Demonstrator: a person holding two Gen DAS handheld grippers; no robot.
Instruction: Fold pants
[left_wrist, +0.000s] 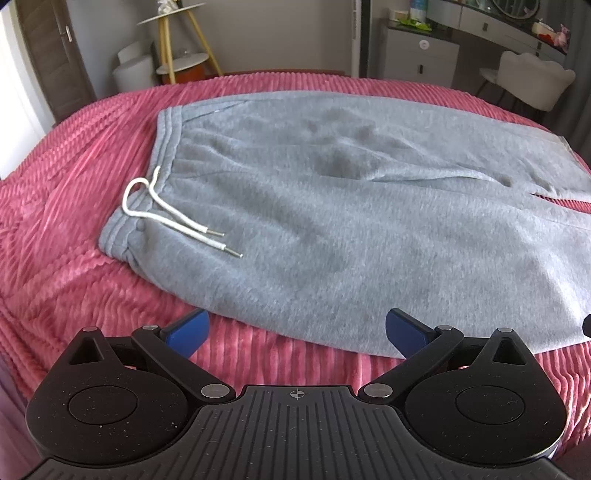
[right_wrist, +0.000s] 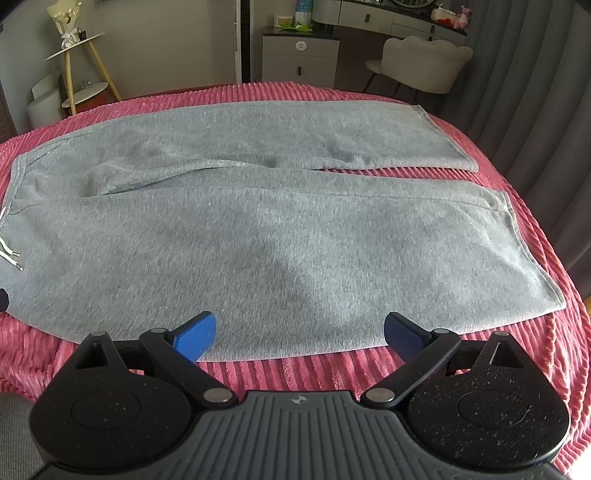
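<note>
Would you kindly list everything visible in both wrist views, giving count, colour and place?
pants: one, grey, spread flat on the bed, legs side by side
drawstring: one, white, at the waistband
bedspread: one, pink ribbed, under the pants
chair: one, cream, beyond the bed
cabinet: one, grey, against the far wall
tripod shelf: one, yellow-legged, far left corner
left gripper: black with blue pads, jaws open, at the near pants edge
right gripper: same, jaws open, holding nothing

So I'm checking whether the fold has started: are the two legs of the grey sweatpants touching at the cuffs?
Apart. The right wrist view shows a strip of pink ribbed blanket between the far leg and near leg.
</note>
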